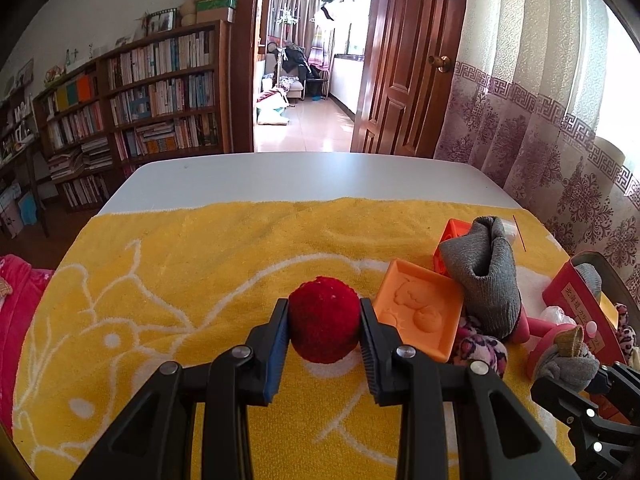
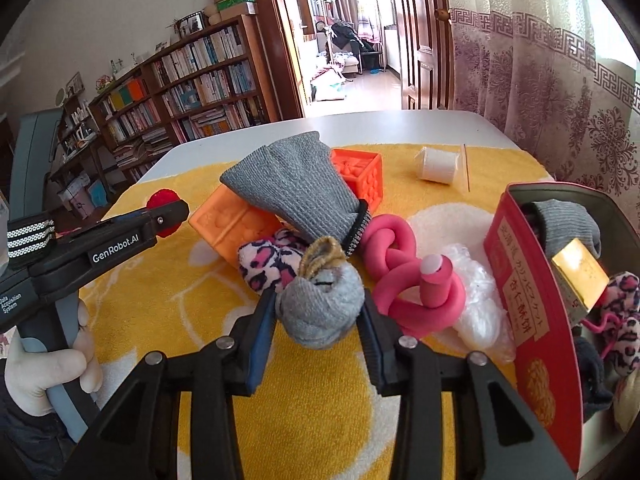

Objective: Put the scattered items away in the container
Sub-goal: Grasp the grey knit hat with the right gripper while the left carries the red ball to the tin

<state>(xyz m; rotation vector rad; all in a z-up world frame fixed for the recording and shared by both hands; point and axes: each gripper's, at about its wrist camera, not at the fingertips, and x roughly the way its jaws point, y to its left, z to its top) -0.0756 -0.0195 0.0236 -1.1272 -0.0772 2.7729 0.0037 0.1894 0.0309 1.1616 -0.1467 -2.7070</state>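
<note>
Looking along the left gripper [image 1: 324, 320], I see its two black fingers squeezing a fuzzy red ball [image 1: 324, 320] from both sides. The ball sits on a yellow towel [image 1: 180, 264]. Just to the right lies a flat orange block [image 1: 418, 312], and a big gray sock [image 1: 484, 276] leans over it. At the far right edge stands the red tin [image 1: 576, 300], with a bit of gray sock poking out of the top.

From the right gripper [image 2: 320, 312], the fingers pinch a small rolled gray sock [image 2: 320, 312] on the towel. Behind it is a spotted pink scrunchie [image 2: 268, 260], and beside it a twisty pink foam curler [image 2: 404, 272] on a clear plastic bag [image 2: 480, 300]. A white spool [image 2: 436, 164] lies farther back. The red tin [image 2: 528, 304] stands open at the right, already holding soft things. The left gripper [image 2: 168, 212] shows at the left with the red ball.
</note>
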